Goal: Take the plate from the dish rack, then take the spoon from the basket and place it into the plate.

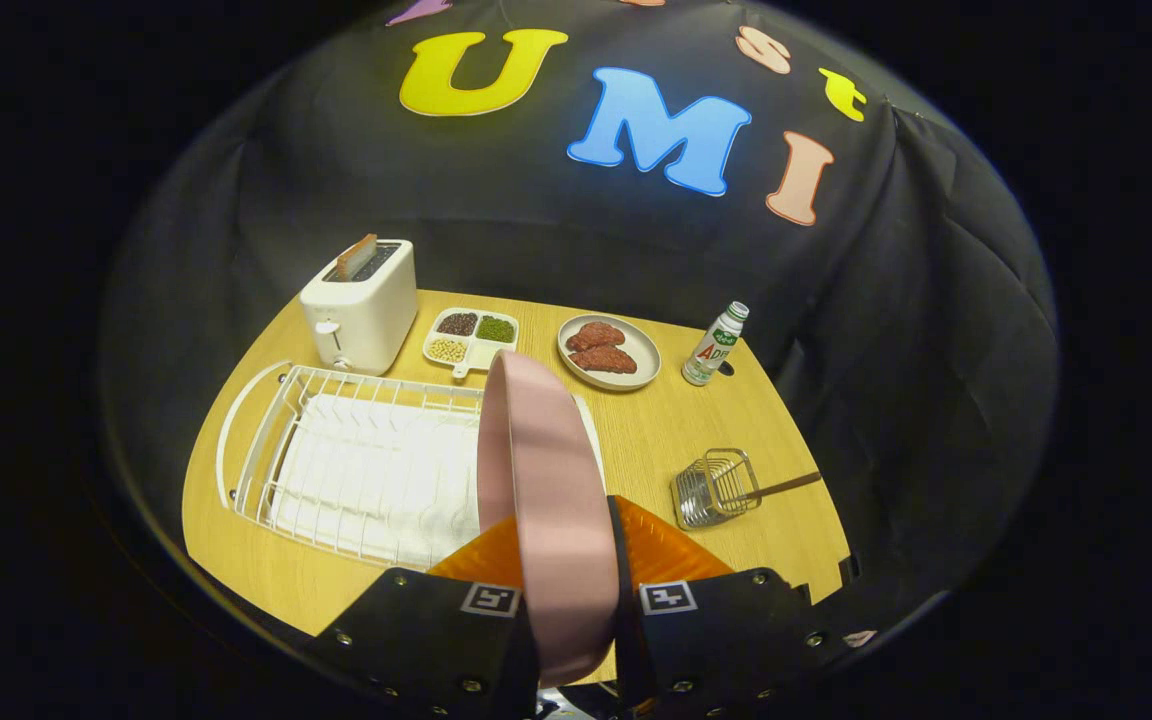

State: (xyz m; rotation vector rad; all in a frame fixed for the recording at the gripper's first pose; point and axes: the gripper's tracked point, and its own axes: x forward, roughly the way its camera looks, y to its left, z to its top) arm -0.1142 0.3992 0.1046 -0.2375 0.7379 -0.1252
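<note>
The gripper (pixel 568 560) holds the pink plate (pixel 546 500) edge-on, clear of the dish rack (pixel 336 470); the spoon (pixel 781 487), probably wooden, waits in the wire basket (pixel 711 490) at 3 o'clock.

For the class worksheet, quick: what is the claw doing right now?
Claw: shut on the pink plate, held edge-on above the dish rack.

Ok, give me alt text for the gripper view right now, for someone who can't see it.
The claw is shut on a pink plate, held edge-on above a wooden table. Beside it lies a white dish rack, with a wire basket holding the spoon on the other side; beyond stand a toaster, food dishes and a bottle.
</note>
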